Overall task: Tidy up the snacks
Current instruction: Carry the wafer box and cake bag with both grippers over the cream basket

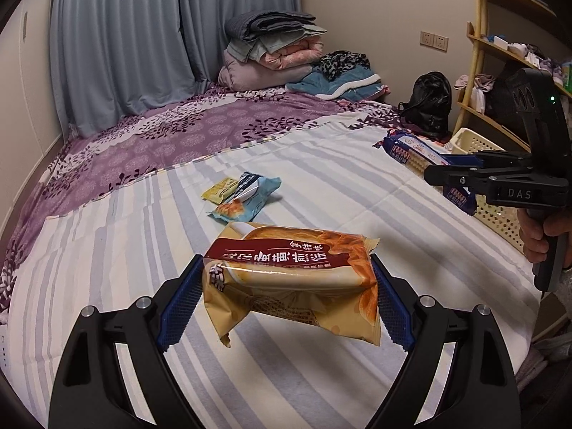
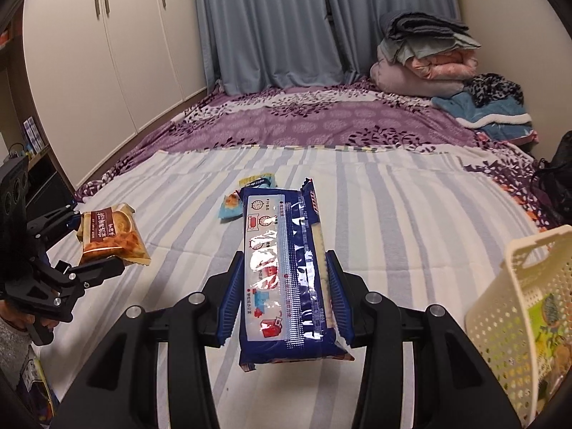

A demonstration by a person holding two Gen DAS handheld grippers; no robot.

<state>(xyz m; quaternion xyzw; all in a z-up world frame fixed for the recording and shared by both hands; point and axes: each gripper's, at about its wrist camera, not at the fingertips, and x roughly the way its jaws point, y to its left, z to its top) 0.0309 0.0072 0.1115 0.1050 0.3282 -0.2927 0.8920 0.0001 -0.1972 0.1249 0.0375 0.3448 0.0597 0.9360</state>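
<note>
My left gripper (image 1: 287,286) is shut on a tan and orange snack bag (image 1: 293,279) with a dark red label, held crosswise above the striped bed cover (image 1: 339,186). My right gripper (image 2: 284,286) is shut on a long blue biscuit pack (image 2: 284,268), held lengthwise between the blue pads, also above the bed. In the left wrist view the blue biscuit pack (image 1: 414,150) and right gripper (image 1: 450,175) hang at the right, beside the cream basket (image 1: 497,214). In the right wrist view the left gripper (image 2: 96,243) with the tan bag (image 2: 111,236) is at the left.
Small packets, one yellow (image 1: 220,188) and one light blue (image 1: 246,196), lie on the bed cover. The cream perforated basket (image 2: 518,307) at the right holds a green packet (image 2: 547,321). Folded bedding (image 1: 271,53), a black bag (image 1: 429,103) and wooden shelves (image 1: 500,43) stand beyond.
</note>
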